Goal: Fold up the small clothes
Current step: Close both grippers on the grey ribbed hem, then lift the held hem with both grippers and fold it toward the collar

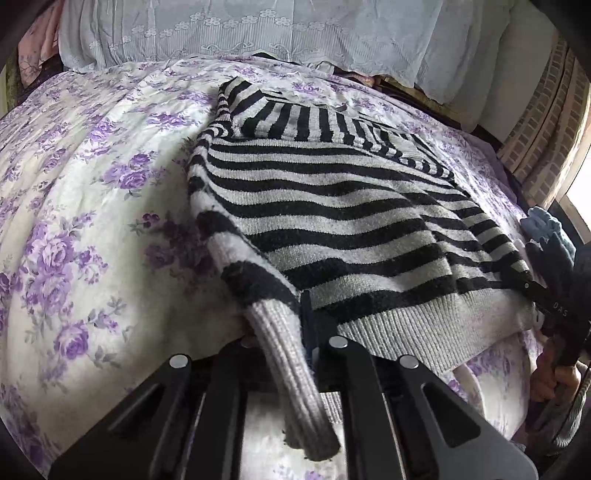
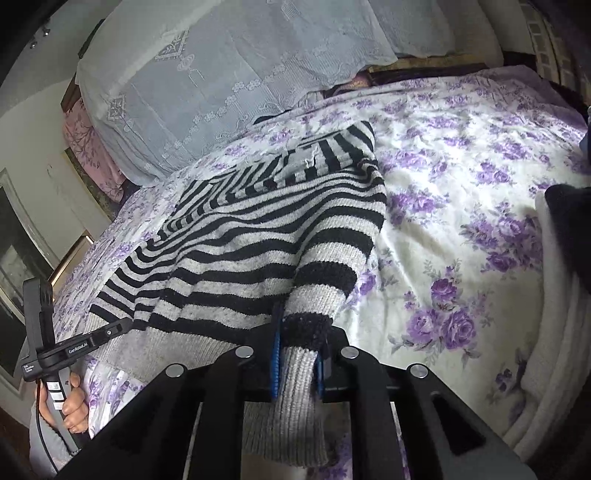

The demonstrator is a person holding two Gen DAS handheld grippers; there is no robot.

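My left gripper (image 1: 308,332) is clamped down tight on one grey ribbed cuff of the striped sweater (image 1: 332,206), and my right gripper (image 2: 297,354) is closed on the other cuff, its blue-edged pads pressing the knit from both sides.

The bedspread (image 1: 92,184), white with purple roses, fills most of both views and carries everything else. On it lies the one sweater, black-and-grey striped, its long axis running away from me toward the white lace cloth (image 1: 258,33) at the far end. Its ribbed hem is nearest me and the neck end farthest (the top part looks folded over itself there). Two sleeves run down the sides toward me, one into each gripper.

From the left wrist view, my own pads are mostly hidden under the cuff, and the right gripper shows only as a dark sliver at the frame's right edge, beside some blue-grey fabric I cannot identify. In the right wrist view, my left hand (image 2: 72,398) wraps its handle at the lower left; a dark shape at the right edge is cut off.
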